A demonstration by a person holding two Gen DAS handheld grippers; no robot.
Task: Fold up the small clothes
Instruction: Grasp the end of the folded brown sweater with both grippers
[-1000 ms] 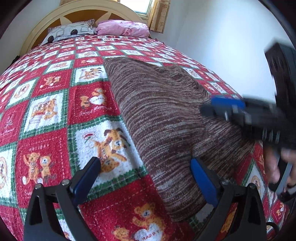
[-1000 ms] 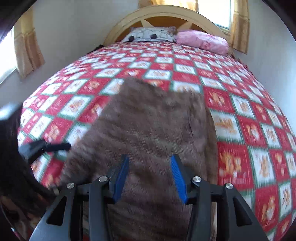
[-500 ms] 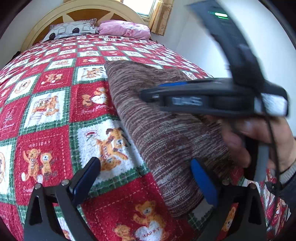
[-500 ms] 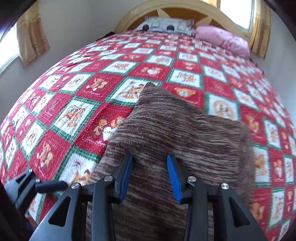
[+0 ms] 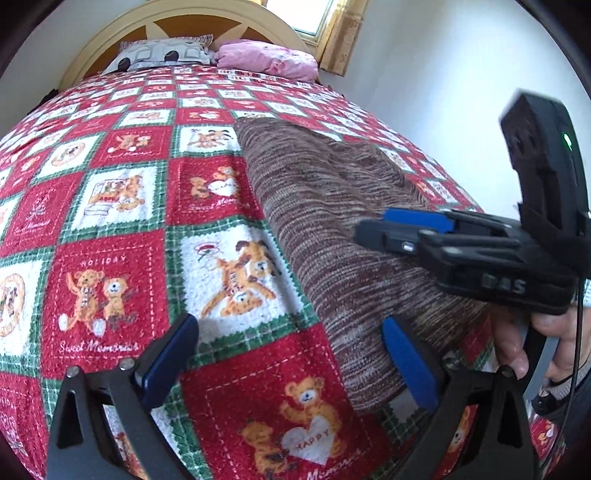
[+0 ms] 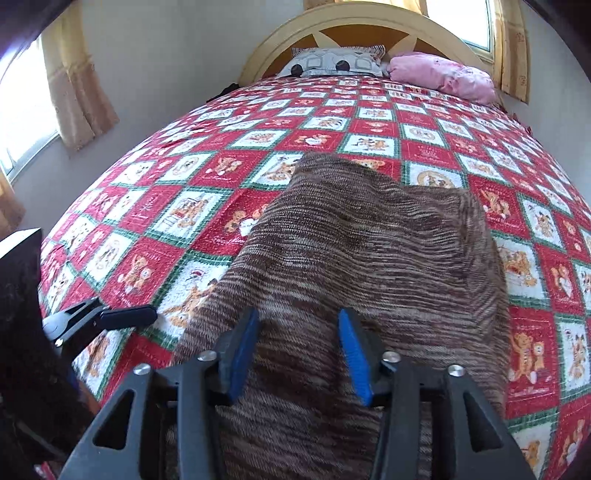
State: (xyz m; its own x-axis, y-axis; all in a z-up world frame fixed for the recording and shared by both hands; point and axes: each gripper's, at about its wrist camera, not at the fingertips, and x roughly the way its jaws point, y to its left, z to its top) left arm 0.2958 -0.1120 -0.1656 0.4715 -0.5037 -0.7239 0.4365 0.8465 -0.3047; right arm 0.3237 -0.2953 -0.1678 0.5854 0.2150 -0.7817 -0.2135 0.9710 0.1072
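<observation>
A brown marled knitted garment [image 6: 373, 258] is spread on a bed covered by a red, green and white teddy-bear quilt [image 5: 110, 229]; no container is seen. What kind of garment it is cannot be made out, and its near edge is cut off beneath the right gripper [image 6: 299, 347]. The right gripper's jaws are seen opening above the knit, blue pads apart, with fabric showing between them but not pinched. The left gripper [image 5: 291, 362] is held with its jaws wide apart and nothing gripped, one pad over the quilt and the other over the garment's near left edge. In the left wrist view the right gripper is seen from the side, hiding part of the garment, with a hand [image 5: 524, 343] partly visible behind it. A patterned pillow [image 6: 332, 62] and a pink pillow [image 6: 443, 77] lie against the arched headboard [image 6: 354, 22], well apart from the garment. Curtains [image 6: 77, 81] hang at the windows.
</observation>
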